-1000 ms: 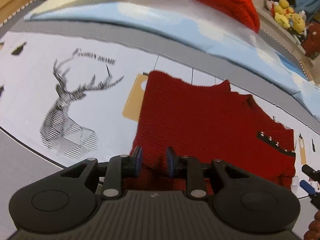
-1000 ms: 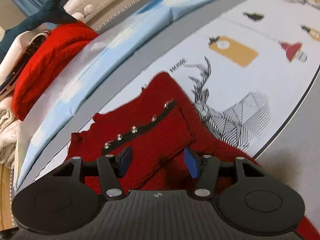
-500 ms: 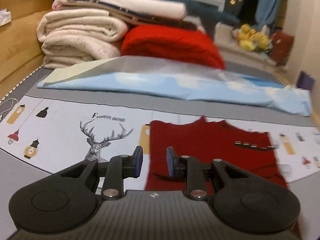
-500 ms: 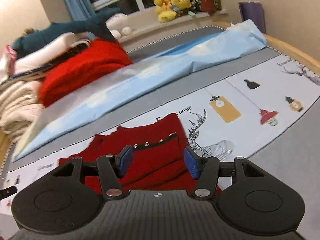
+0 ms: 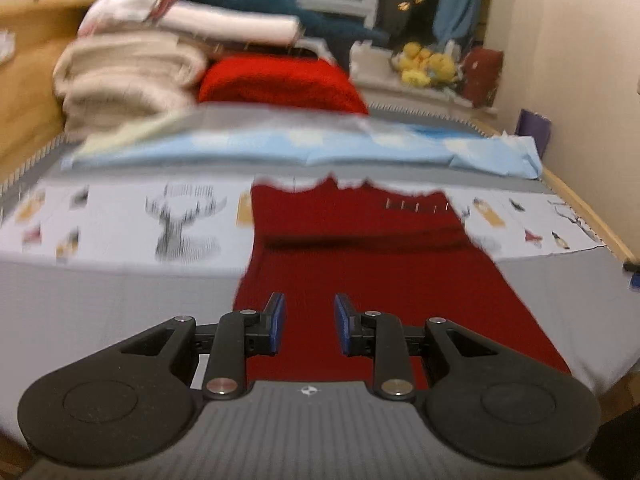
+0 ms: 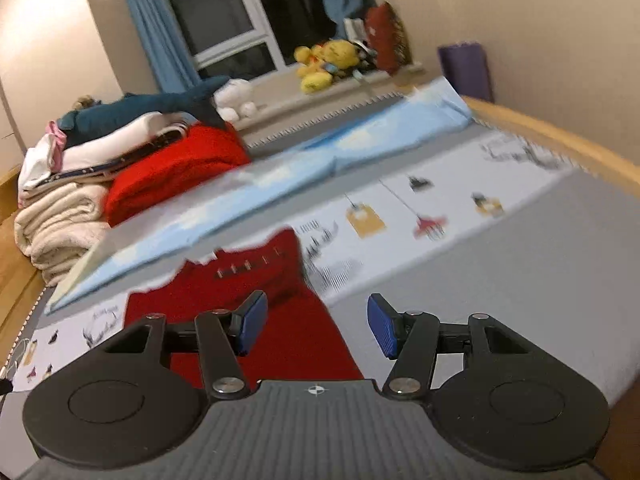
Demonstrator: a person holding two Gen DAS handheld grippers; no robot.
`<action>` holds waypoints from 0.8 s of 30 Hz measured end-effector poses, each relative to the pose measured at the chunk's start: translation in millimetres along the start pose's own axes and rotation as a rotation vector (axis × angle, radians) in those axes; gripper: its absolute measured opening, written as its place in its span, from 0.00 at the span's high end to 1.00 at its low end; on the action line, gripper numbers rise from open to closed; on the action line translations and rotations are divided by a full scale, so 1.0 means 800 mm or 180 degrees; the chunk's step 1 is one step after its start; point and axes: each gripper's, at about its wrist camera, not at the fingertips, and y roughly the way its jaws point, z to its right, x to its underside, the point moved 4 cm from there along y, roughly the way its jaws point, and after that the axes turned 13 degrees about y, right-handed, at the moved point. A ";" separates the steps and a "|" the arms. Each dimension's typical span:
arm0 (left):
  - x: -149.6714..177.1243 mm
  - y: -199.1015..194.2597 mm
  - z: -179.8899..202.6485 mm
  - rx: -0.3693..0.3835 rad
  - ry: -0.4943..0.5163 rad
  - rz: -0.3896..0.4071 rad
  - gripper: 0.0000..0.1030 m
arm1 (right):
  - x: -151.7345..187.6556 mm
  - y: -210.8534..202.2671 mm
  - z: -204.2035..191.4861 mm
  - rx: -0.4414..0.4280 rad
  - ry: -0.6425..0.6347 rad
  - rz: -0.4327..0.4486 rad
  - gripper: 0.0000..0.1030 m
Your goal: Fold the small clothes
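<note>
A dark red knit garment point(image 5: 360, 248) lies spread on the bed, its far part folded over with a row of small studs near the top right. It also shows in the right wrist view point(image 6: 256, 288). My left gripper point(image 5: 308, 322) is open and empty, held above the garment's near end. My right gripper point(image 6: 314, 322) is open wide and empty, above the garment's right edge and the grey sheet.
A printed white and grey sheet point(image 5: 120, 224) covers the bed. A light blue cloth point(image 5: 320, 144) lies behind the garment. Folded blankets and a bright red knit pile point(image 5: 280, 80) stack at the back left. Plush toys point(image 6: 328, 60) sit on the windowsill. A wooden bed frame point(image 6: 560, 140) runs along the right.
Both grippers have pulled back and risen away from the garment, so more of the bed and room shows. The right gripper's jaws have opened wider. The garment lies still.
</note>
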 end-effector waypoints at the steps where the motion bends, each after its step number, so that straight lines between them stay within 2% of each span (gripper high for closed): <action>1: 0.014 0.001 -0.003 -0.0007 -0.0076 -0.0058 0.72 | 0.017 0.000 0.011 -0.0001 0.0024 -0.0018 0.44; 3: 0.038 0.003 -0.009 -0.0062 -0.0163 -0.0160 0.72 | 0.049 0.004 0.037 0.0124 0.0162 -0.0195 0.47; 4: 0.049 0.005 -0.011 -0.0075 -0.0207 -0.0221 0.72 | 0.054 0.005 0.045 0.0083 0.0320 -0.0303 0.47; 5: 0.057 0.008 -0.014 -0.0062 -0.0260 -0.0260 0.72 | 0.059 0.004 0.048 -0.0071 0.0382 -0.0299 0.48; 7: 0.073 0.015 -0.022 -0.0031 -0.0303 -0.0276 0.72 | 0.066 0.008 0.050 -0.0017 0.0282 -0.0314 0.47; 10: 0.106 0.034 -0.040 -0.0014 -0.0417 -0.0366 0.72 | 0.075 0.030 0.054 0.0113 0.0238 -0.0494 0.47; 11: 0.119 0.043 -0.048 -0.0009 -0.0463 -0.0429 0.72 | 0.077 0.038 0.056 0.0159 0.0222 -0.0550 0.47; 12: 0.127 0.055 -0.057 -0.0075 -0.0518 -0.0602 0.73 | 0.081 0.048 0.058 0.0227 0.0202 -0.0606 0.47; 17: 0.139 0.086 -0.091 0.0033 -0.0987 -0.0806 0.72 | 0.103 0.085 0.073 0.0507 0.0134 -0.0865 0.47; 24: 0.162 0.125 -0.098 0.0010 -0.1040 -0.1182 0.72 | 0.126 0.124 0.079 0.0799 0.0056 -0.1143 0.47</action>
